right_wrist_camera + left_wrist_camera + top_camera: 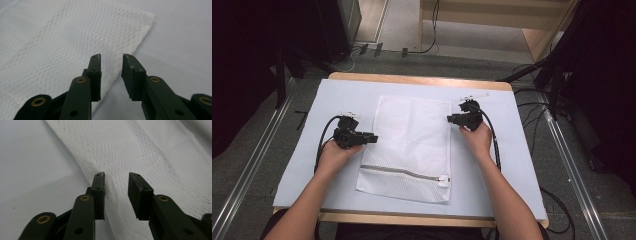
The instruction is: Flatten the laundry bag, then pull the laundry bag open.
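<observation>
On a white-covered desk [522, 165], a white rectangular mesh laundry bag [412, 145] lies flat, long axis running away from the person, between 2 released grippers: left gripper [371, 137] at its left edge, right gripper [450, 118] at its right.
</observation>
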Tool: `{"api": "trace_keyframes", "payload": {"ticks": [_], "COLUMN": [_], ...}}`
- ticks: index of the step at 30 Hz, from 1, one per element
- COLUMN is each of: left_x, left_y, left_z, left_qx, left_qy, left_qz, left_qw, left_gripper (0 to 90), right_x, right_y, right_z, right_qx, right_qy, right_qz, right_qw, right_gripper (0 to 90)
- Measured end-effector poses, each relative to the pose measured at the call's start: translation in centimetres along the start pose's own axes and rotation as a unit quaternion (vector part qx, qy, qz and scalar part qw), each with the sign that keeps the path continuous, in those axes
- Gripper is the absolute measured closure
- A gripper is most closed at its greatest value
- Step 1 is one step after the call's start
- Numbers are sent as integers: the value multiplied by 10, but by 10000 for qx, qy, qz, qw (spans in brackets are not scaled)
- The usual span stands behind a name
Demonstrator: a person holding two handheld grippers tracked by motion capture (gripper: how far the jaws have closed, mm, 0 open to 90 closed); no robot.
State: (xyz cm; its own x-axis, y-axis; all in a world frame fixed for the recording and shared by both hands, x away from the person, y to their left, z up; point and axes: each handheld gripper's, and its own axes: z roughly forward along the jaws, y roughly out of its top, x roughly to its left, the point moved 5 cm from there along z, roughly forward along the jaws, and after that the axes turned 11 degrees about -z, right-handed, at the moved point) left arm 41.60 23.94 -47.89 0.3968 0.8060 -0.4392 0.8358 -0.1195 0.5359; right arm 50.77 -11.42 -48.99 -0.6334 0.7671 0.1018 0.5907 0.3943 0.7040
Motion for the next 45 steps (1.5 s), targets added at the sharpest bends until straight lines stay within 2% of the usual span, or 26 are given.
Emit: {"api": "trace_keyframes", "payload": {"ticks": [2, 4, 5, 9, 14, 16, 20, 24, 31, 37, 41, 45], "left_x": [-1, 0, 0, -4, -12, -17, -25, -33, -47, -65, -77, -85], "left_y": [0, 0, 0, 2, 5, 6, 9, 10, 11, 9, 6, 4], "left_z": [-1, -3, -5, -8, -8, -9, -8, -4, -1, 1, 2, 3], "left_qx": [26, 52, 55, -7, -5, 16, 50, 130, 171, 236, 275, 301], "left_qy": [41, 172, 196, 102, -2, -37, -133, -183, -258, -348, -413, -475], "left_qz": [11, 71, 96, 89, 194, 311, 381, 499, 682, 887, 1049, 1112], "left_qw": [10000, 9998, 9997, 9999, 9998, 9995, 9992, 9985, 9972, 9952, 9932, 9922], "left_gripper": [619, 555, 551, 522, 501, 487, 448, 441, 434, 425, 425, 425], "right_x": [1, 3, 5, 9, 16, 20, 29, 36, 46, 53, 59, 66], "right_y": [0, -1, -1, -2, -8, -11, -16, -20, -29, -40, -48, -53], "right_z": [-3, -6, -8, -14, -22, -27, -39, -46, -55, -65, -70, -75], "right_qx": [-20, -38, -51, -102, -128, -158, -246, -327, -314, -391, -350, -325], "right_qy": [-29, -20, -14, 66, 167, 226, 246, 301, 381, 427, 492, 561], "right_qz": [-72, -106, -99, -114, -87, -81, -215, -292, -333, -420, -462, -491], "right_qw": [10000, 9999, 9999, 9999, 9997, 9996, 9992, 9986, 9982, 9974, 9971, 9967], "right_gripper": [684, 682, 681, 664, 658, 641, 612, 594, 580, 577, 586, 607]}}
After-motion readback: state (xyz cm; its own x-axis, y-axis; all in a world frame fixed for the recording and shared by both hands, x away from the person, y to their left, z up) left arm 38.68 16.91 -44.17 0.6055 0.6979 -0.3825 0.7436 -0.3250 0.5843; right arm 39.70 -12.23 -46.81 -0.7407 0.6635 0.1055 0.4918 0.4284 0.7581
